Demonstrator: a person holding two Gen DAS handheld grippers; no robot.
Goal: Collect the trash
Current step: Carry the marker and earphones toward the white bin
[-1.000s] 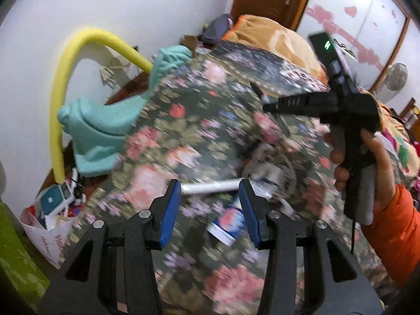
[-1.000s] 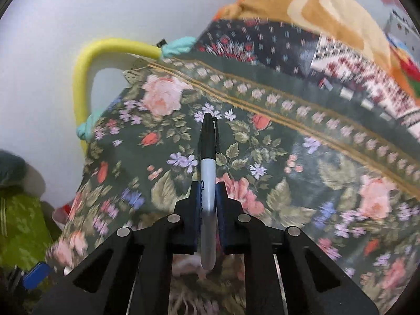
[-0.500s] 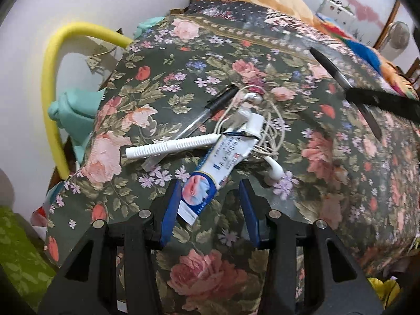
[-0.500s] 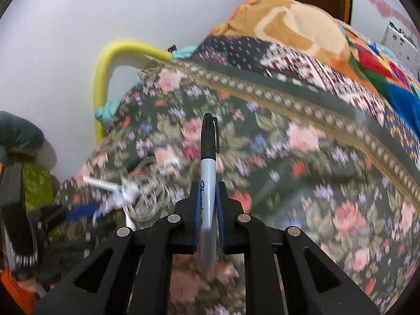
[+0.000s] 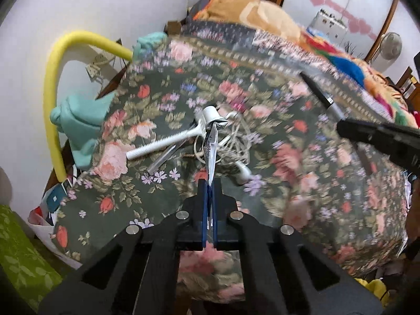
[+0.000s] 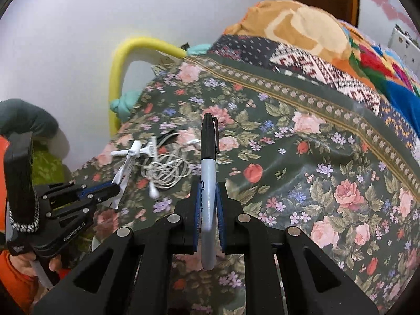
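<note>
1. The left claw (image 5: 209, 183) is closed on the flat tail of the squeezed white toothpaste tube (image 5: 212, 141), probably because this thin end is easiest to pinch.
2. The tube hangs edge-on, crumpled near its white cap, over the tangled white earphone cable (image 6: 165, 169) on the flowered bed cover (image 6: 302, 162).
3. The right claw (image 6: 208, 204) is closed on a grey marker with black cap (image 6: 208, 157), pointing forward above the bed.

matt floral cloth (image 6: 302, 157), a crinkled glossy tube (image 5: 213, 141), a smooth plastic marker (image 6: 208, 173), rubbery white cable (image 6: 168, 170).
</note>
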